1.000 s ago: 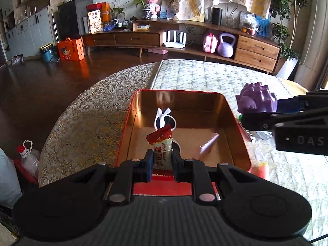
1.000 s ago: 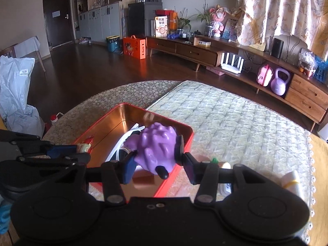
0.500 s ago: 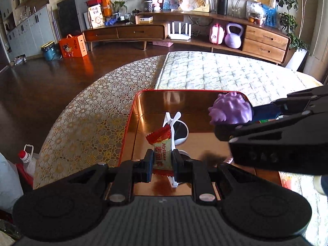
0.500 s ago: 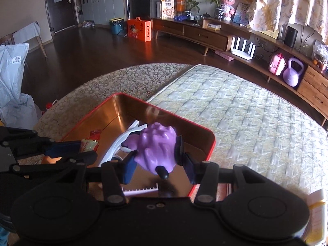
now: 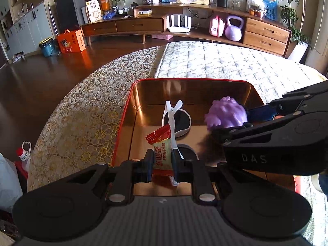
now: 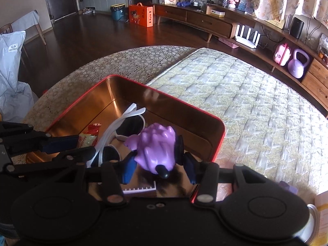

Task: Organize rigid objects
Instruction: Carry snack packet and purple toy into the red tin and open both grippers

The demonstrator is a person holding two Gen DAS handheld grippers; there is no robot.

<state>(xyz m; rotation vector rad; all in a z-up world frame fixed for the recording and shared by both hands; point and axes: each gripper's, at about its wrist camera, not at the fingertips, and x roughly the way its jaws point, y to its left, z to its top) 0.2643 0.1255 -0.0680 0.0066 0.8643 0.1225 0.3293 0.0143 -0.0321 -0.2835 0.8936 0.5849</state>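
Note:
A red-rimmed metal tin (image 5: 123, 119) (image 6: 217, 143) stands on the table. My left gripper (image 5: 162, 162) is shut on a red-and-cream candy packet (image 5: 161, 153) and holds it over the tin's near left part. My right gripper (image 6: 157, 160) is shut on a purple spiky toy (image 6: 157, 147) (image 5: 225, 114) and holds it over the tin's right side. White sunglasses (image 5: 176, 119) (image 6: 127, 123) and a pale comb (image 6: 139, 189) lie inside the tin.
A quilted mat (image 5: 225, 65) covers the far and right side of the round lace-clothed table (image 5: 82, 112). A yellow-and-white item (image 6: 319, 211) lies at the right edge. A bottle (image 5: 22, 155) and a white bag (image 6: 10, 78) are on the floor at the left.
Both grippers have moved further over the tin. The right gripper has carried the purple toy left and lower, from beside the tin to inside its rim. Both stay shut.

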